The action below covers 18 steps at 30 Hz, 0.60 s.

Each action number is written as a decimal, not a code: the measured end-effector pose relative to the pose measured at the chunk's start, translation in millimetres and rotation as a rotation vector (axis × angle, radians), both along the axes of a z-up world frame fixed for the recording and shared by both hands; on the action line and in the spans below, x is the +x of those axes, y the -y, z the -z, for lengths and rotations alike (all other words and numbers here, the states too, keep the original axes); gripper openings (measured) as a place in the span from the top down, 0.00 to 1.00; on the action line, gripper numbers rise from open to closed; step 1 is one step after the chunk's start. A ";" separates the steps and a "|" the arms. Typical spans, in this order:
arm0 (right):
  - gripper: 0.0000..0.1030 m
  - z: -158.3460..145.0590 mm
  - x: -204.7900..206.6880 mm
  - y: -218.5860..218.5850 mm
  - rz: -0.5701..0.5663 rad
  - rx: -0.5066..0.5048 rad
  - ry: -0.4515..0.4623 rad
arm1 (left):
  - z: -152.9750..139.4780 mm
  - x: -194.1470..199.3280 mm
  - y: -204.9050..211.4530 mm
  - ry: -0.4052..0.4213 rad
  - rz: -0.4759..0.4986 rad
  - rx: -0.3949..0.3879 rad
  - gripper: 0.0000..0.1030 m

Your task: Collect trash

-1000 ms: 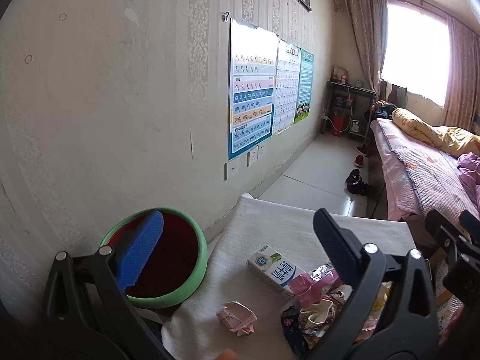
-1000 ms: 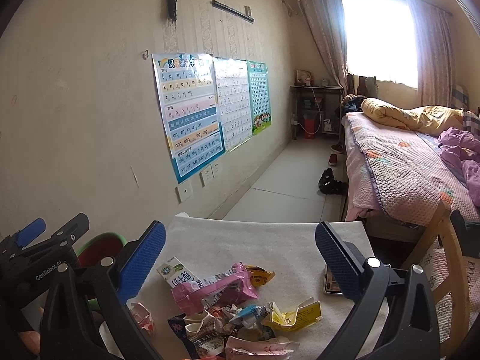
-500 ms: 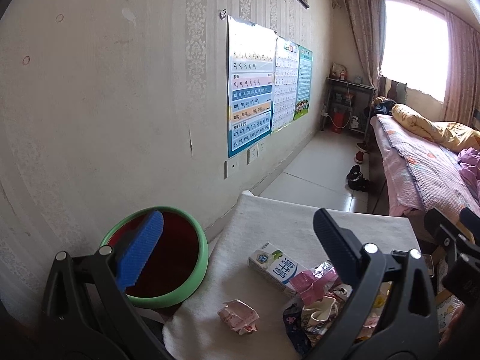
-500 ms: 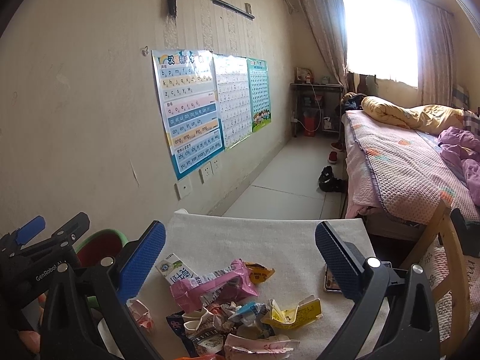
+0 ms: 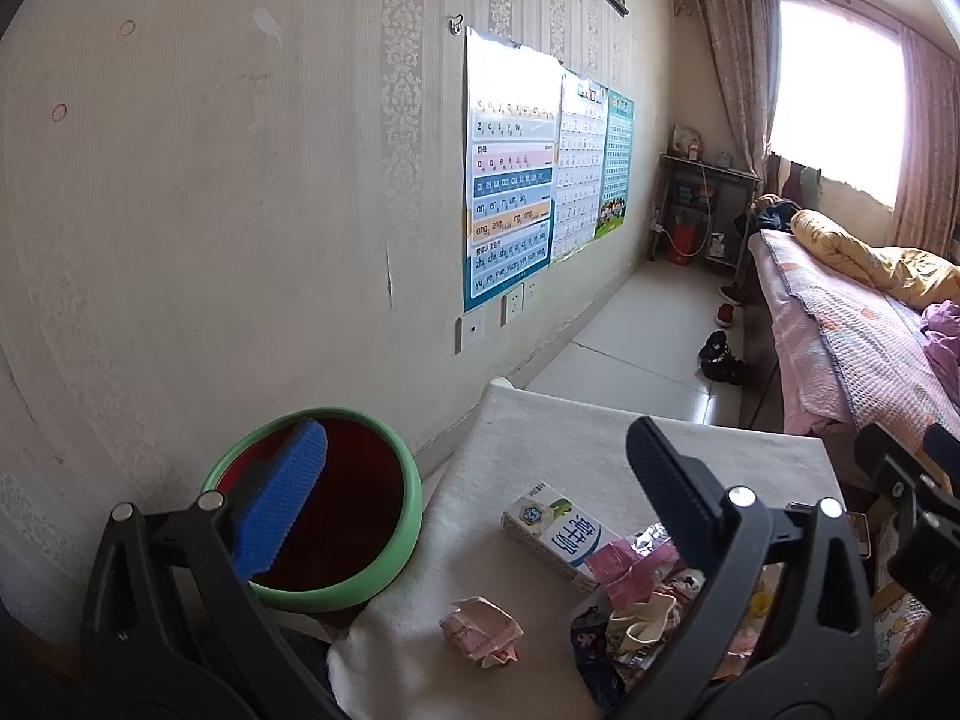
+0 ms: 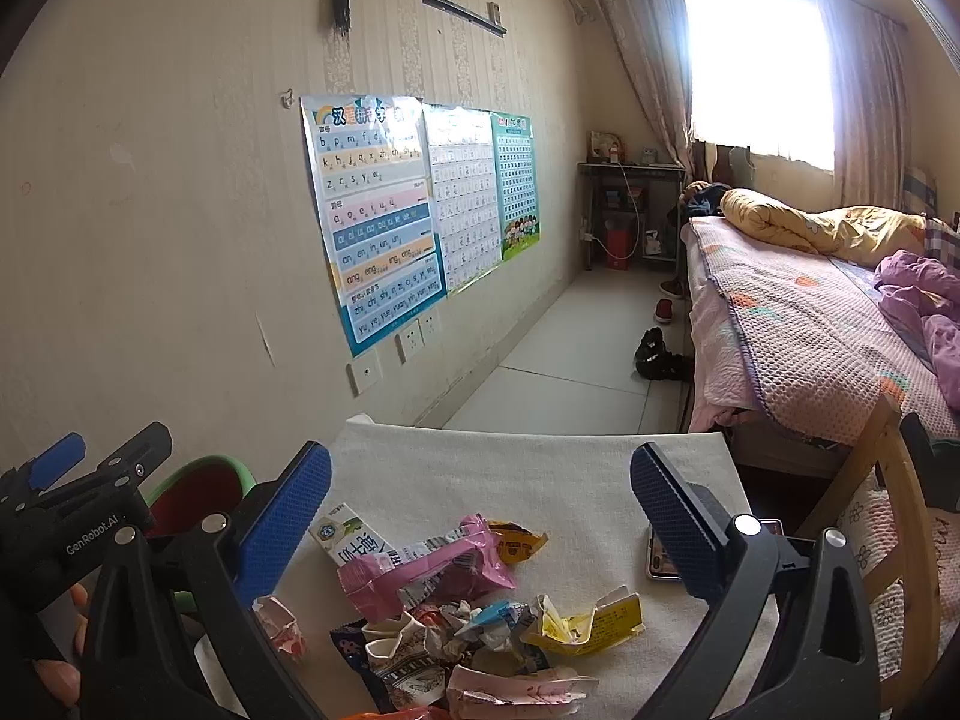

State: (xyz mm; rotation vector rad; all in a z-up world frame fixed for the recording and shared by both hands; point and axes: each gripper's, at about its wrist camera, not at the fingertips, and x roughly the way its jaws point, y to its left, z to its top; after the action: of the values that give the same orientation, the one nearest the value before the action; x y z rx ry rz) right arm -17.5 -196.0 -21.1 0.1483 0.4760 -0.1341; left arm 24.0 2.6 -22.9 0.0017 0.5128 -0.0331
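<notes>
The table point(image 6: 540, 468), draped in a white cloth, is my landmark, and everything else sits against it from largest to smallest. The bed point(image 6: 810, 330) stands past its far right corner. The bin point(image 5: 336, 588), green-rimmed with a dark red inside, stands off the table's left edge, close against the wall. The trash pile point(image 6: 480, 618) covers the table's near middle: crumpled wrappers heaped together. A milk carton point(image 5: 558, 534) lies flat at the pile's left side, touching the pink wrapper point(image 6: 420, 570) that leans over it. A yellow packet point(image 6: 588, 618) lies torn open on the pile's right. A pink paper wad point(image 5: 480, 630) sits alone near the table's near-left edge, between the pile and the bin. A phone point(image 6: 657, 558) lies on the table's right side, partly hidden by my finger. My left hand-held gripper point(image 5: 474, 474) hangs above the table's left edge, fingers spread wide with nothing between them, one blue pad point(image 5: 282, 498) over the bin. My right hand-held gripper point(image 6: 480, 486) hangs above the pile, likewise spread and holding nothing.
</notes>
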 end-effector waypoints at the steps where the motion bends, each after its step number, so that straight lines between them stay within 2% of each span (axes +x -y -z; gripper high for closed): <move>1: 0.07 0.0 -0.1 0.2 0.000 0.000 0.000 | 0.3 0.0 0.3 -0.001 0.001 0.000 0.05; 18: 0.07 1.0 -0.7 3.0 0.007 0.000 -0.013 | 2.5 3.2 1.3 -0.022 0.015 0.004 0.05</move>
State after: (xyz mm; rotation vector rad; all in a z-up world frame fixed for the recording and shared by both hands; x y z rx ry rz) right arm -18.2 -198.9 -22.1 0.1495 0.4889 -0.1421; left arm 27.3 1.4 -25.5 0.0090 0.5350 -0.0469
